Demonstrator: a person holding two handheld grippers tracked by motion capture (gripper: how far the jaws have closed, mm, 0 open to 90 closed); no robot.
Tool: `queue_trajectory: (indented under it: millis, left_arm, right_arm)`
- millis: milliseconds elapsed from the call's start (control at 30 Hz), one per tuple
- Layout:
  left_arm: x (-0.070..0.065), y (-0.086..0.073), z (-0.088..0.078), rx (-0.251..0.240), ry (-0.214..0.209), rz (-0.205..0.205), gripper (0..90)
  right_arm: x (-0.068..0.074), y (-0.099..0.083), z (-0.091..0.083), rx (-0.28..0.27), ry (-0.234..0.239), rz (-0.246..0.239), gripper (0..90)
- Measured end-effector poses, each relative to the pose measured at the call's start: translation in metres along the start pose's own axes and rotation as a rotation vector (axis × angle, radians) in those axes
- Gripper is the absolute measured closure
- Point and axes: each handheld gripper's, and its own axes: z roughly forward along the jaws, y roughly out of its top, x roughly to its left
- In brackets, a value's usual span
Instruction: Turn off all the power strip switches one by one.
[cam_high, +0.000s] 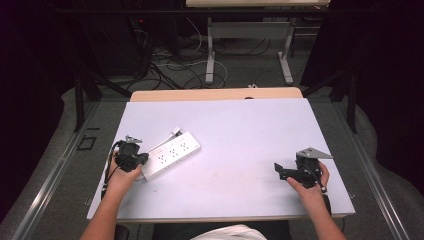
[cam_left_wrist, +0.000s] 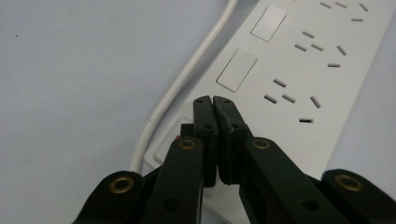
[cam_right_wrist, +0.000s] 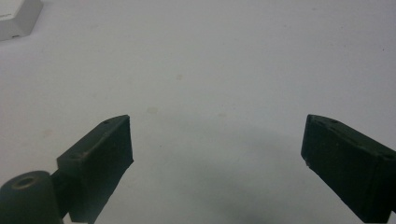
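Note:
A white power strip (cam_high: 171, 153) lies slanted on the left half of the pale table (cam_high: 240, 130), and its white cord (cam_high: 165, 139) runs along its far side. In the left gripper view the strip (cam_left_wrist: 299, 70) has several sockets and two flat square buttons. My left gripper (cam_left_wrist: 213, 100) is shut, jaws pressed together with nothing between them, tips over the strip's near end beside a small red mark (cam_left_wrist: 177, 137). From above, the left gripper (cam_high: 142, 159) sits at that end. My right gripper (cam_high: 278, 170) hovers open over bare table at the right; between its jaws (cam_right_wrist: 217, 140) is only tabletop.
A corner of the strip (cam_right_wrist: 13, 18) appears far off in the right gripper view. Behind the pale table stands a wooden-topped table (cam_high: 215, 94). Past it, loose cables (cam_high: 170, 67) and white desk legs (cam_high: 210, 50) are on the floor. Dark curtains close both sides.

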Motion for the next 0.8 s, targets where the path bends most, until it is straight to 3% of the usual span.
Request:
queue_trajectory:
  millis: [333, 800]
  left_arm:
    - [-0.003, 0.011, 0.005, -0.033, -0.016, -0.013, 88.6]
    - [-0.005, 0.022, 0.008, -0.032, -0.029, -0.017, 88.6]
  right_arm:
    - [-0.001, 0.000, 0.000, 0.005, 0.002, -0.005, 8.3]
    - [-0.001, -0.001, 0.000, 0.005, 0.002, -0.009, 8.3]
